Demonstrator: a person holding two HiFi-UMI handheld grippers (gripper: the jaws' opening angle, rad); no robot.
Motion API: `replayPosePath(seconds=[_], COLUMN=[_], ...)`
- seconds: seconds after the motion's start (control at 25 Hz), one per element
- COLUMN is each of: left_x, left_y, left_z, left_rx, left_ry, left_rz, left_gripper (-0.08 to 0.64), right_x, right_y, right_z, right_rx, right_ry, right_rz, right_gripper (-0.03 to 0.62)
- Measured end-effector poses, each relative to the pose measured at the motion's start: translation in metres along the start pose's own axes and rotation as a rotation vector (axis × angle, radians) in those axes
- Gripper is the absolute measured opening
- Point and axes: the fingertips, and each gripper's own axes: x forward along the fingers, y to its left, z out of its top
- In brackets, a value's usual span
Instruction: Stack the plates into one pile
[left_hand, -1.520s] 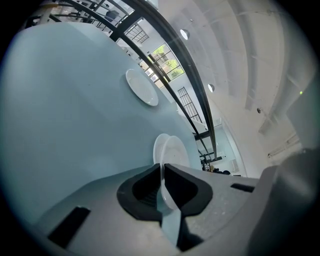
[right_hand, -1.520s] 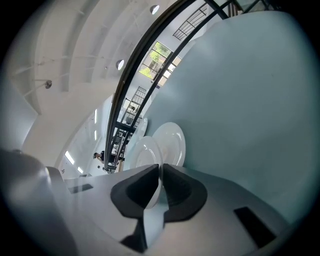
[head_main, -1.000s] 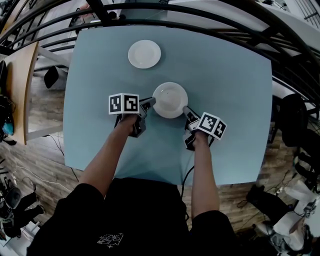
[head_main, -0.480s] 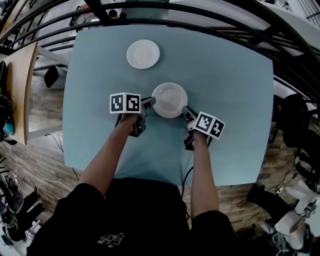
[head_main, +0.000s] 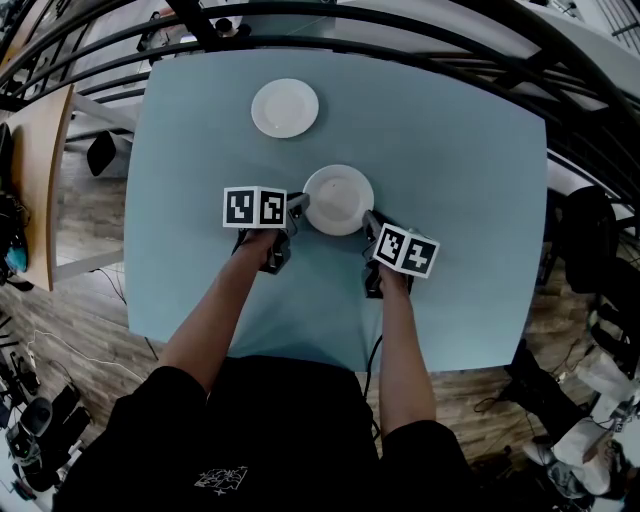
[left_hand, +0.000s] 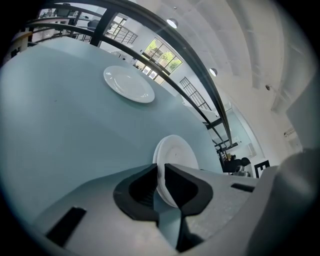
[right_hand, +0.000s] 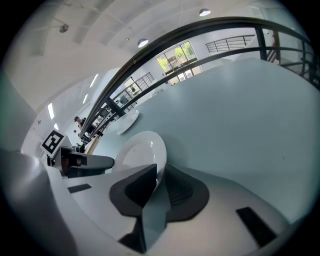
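As the head view is read from its lower edge upward, the left gripper (head_main: 297, 206) and the right gripper (head_main: 368, 219) are met first. They are set at mid-frame against the left and right sides of the near plate (head_main: 338, 199), on the pale blue surface (head_main: 460, 180). The plate's left rim is pinched between the left gripper's jaws, with both pads pressed on it. At the right, the jaws have just been opening. The rim is still found between them, but the pads no longer seem clamped on it, and a thin gap is suggested on one side. The right gripper's marker cube (head_main: 405, 250) is also turned further toward the plate than a second ago, so a roll of that wrist is indicated. Whether the plate is lifted or rests on the surface cannot be told. Farther up, left of centre, the far plate (head_main: 285, 108) is seen lying alone, well apart from the near one. No pile is formed yet. The loosened right hold is judged to be a regrip, or a hand-over to the left gripper before the carry.
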Motion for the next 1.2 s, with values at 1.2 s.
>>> replayPosePath(seconds=[1.2], left_x=[-0.054], left_y=[0.034], left_z=[0.033], left_rx=[-0.071], left_ry=[-0.124], left_rz=[-0.026], left_gripper=[0.035], right_x=[-0.017], right_y=[0.042], right_z=[0.041], right_rx=[0.006], right_ry=[-0.154], right_rz=[0.046], right_gripper=[0.132])
